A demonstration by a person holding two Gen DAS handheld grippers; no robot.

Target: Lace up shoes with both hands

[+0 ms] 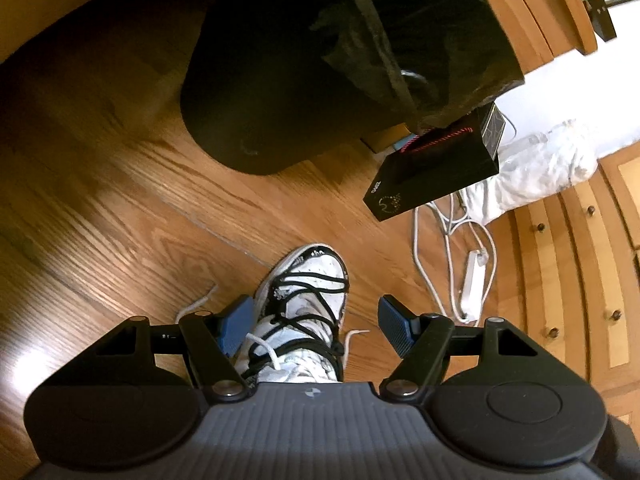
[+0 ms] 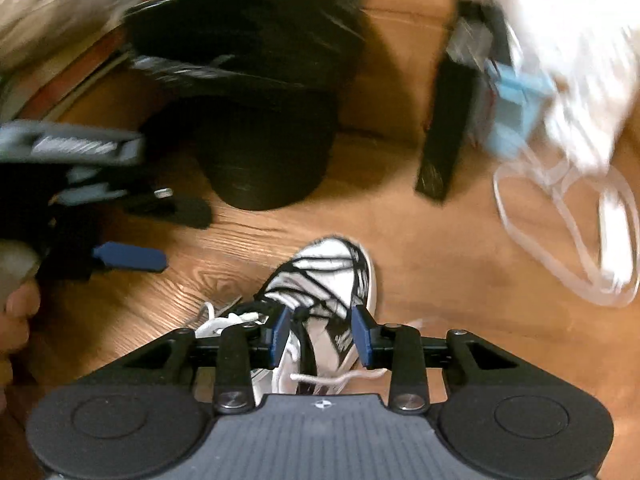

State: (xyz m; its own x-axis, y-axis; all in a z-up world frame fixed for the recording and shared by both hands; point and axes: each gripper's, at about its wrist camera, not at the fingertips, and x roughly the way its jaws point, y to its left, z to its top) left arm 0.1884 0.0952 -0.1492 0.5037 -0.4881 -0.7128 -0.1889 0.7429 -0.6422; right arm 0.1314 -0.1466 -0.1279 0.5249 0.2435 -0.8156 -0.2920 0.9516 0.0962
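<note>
A white sneaker with black laces crossed over its top stands on the wooden floor, toe pointing away. White lace ends trail onto the floor on both sides. My left gripper hangs over the shoe, open wide, with nothing between its blue pads. In the right wrist view my right gripper is above the same sneaker, jaws apart around a black lace loop without pressing it. A white lace lies across below it. The left gripper's blue pad and a hand show at the left.
A black bin with a black liner stands beyond the shoe. To the right are a black gift bag, a white bundle, white cables with a power strip, and a wooden cabinet with knobs.
</note>
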